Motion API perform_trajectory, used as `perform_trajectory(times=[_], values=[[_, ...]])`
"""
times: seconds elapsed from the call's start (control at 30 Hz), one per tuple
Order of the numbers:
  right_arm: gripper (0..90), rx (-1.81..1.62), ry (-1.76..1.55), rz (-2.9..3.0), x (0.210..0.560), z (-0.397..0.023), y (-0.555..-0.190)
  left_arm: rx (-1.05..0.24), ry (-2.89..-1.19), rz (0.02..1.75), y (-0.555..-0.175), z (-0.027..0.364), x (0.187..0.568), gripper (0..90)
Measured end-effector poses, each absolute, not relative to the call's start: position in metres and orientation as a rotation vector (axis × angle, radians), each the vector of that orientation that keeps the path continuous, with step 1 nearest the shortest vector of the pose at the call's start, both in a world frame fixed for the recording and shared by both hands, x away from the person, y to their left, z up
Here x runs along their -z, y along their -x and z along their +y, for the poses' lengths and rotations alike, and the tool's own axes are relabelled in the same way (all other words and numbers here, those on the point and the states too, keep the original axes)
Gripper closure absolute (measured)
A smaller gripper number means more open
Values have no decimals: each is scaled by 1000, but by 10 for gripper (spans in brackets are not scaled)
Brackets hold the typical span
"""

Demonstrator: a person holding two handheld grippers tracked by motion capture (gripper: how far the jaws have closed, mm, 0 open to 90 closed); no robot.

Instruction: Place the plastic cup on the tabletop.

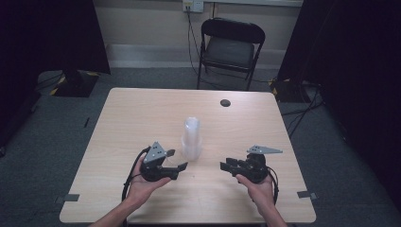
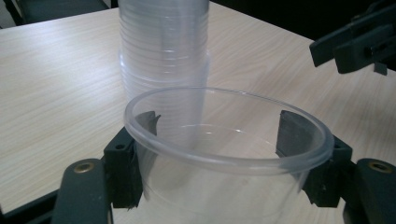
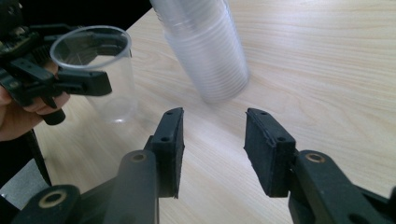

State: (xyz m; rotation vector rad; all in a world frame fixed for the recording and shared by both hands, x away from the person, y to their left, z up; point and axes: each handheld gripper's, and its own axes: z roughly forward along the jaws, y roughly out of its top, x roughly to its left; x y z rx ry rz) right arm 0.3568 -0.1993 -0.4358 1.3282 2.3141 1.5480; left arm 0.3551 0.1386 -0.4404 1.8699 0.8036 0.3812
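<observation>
A tall stack of clear plastic cups (image 1: 191, 137) stands upside down at the middle of the wooden table (image 1: 142, 113). My left gripper (image 1: 176, 161) is left of the stack, shut on a single clear cup (image 2: 224, 186) held upright by its rim, just above the table. In the left gripper view, the pads (image 2: 292, 133) press the cup's sides, and the stack (image 2: 163, 46) rises right behind it. My right gripper (image 3: 212, 140) is open and holds nothing. It points at the stack (image 3: 205, 46) from the right, a short way off. The right gripper view also has the held cup (image 3: 102, 70).
A small dark round spot (image 1: 225, 102) sits near the table's far edge. A black folding chair (image 1: 231, 45) stands behind the table. Cables run along the floor and the wall. Bare wood lies on both sides of the stack.
</observation>
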Motion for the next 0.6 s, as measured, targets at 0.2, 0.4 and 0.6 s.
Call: perform_trajectory(times=[0.2,0.4,0.6], values=[[570,-1525,-1330,2315,437,-199,-356,-403,-1841,827,-359,147,434,292],[566,-1516,-1336,2303,436,-198,-351,-459,-1847,850,-363,159,432,297],[566,-1499,-1329,2327,440,-196,-349,-521,-1818,889,-369,168,432,297]])
